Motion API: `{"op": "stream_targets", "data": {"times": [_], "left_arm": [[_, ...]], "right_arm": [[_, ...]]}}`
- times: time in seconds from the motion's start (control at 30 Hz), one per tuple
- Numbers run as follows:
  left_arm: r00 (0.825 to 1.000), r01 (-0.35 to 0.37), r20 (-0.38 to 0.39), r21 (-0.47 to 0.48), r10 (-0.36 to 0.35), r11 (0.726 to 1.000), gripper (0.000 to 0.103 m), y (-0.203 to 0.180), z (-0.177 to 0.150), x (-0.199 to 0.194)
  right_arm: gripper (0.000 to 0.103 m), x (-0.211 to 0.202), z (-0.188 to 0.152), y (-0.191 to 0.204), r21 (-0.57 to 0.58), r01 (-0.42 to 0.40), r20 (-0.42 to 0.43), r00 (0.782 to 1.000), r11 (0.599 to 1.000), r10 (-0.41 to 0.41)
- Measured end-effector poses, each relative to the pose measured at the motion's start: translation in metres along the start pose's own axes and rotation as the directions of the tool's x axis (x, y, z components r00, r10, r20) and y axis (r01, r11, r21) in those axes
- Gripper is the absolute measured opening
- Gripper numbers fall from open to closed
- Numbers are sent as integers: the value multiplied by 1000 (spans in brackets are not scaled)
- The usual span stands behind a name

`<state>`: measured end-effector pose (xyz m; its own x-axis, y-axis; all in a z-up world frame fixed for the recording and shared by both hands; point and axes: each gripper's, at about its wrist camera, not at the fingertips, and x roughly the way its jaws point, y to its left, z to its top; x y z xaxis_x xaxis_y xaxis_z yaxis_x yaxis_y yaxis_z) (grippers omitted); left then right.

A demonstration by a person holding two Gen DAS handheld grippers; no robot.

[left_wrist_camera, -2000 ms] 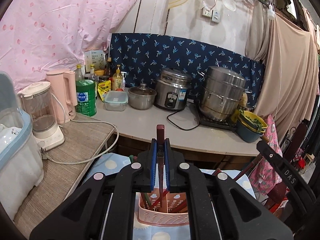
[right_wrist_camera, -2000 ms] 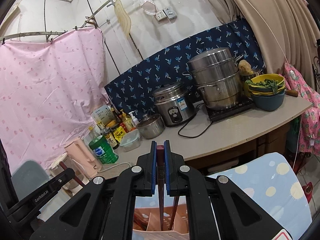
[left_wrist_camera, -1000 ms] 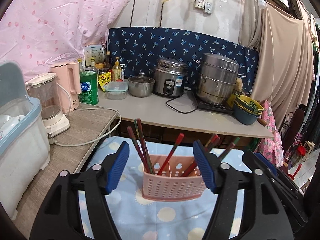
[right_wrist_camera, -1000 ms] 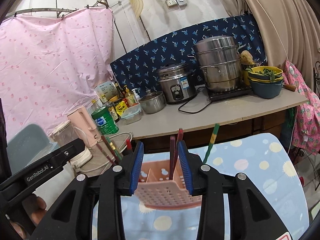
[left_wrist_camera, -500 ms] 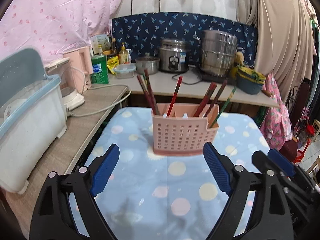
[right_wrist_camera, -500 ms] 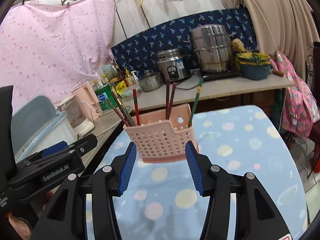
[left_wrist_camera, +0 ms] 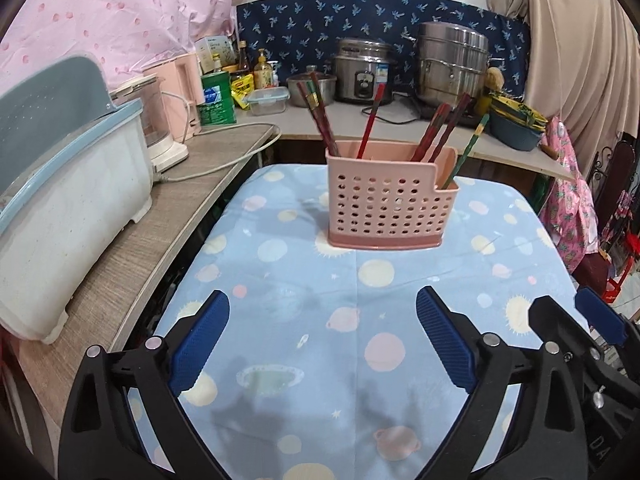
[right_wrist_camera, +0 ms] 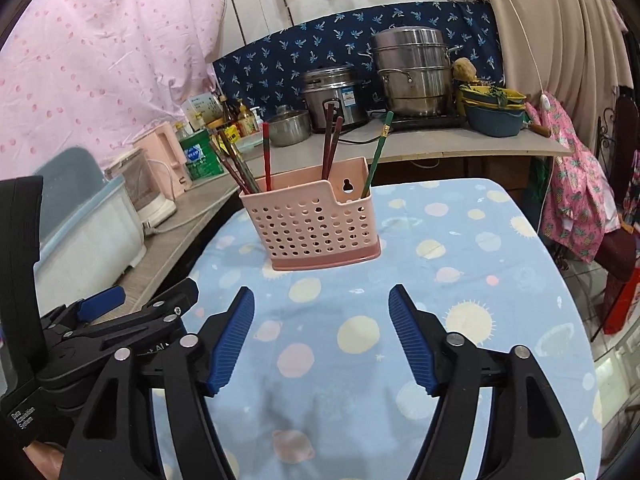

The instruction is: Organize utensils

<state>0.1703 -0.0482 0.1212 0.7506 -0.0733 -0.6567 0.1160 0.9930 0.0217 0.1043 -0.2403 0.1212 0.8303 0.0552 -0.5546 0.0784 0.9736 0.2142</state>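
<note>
My left claw (left_wrist_camera: 322, 336), jaws opening and empty; the caddy (left_wrist_camera: 386, 210) stands dead ahead, chopsticks (left_wrist_camera: 440, 130) upright, leaning. My right claw (right_wrist_camera: 322, 334), likewise opening and empty, faces the same caddy, about as near, I judge.

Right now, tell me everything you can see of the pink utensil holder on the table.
The pink utensil holder looks like plastic: a boxy caddy with perforated walls, a solid darker base band, a stepped-down rim at one end and a keyhole hanging slot in its back wall. It stands upright on the planet-print tablecloth. Red and dark chopsticks lean out of it, with one green chopstick at the lower end. Neither pair of tongs touches it.
</note>
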Motion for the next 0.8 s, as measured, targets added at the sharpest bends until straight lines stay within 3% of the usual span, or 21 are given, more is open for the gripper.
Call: {"op": "stream_targets", "data": {"times": [0.3,0.8], "left_arm": [[998,-17,-59,-23,16,1000,93,7,-7,12],[997,-35,-75,-12,34,999,94,8,9,33]], "right_arm": [[75,6,-6,6,-32,53,-41,998,998,-54],[79,38,8,3,-50,80,-86,993,996,-84]]}}
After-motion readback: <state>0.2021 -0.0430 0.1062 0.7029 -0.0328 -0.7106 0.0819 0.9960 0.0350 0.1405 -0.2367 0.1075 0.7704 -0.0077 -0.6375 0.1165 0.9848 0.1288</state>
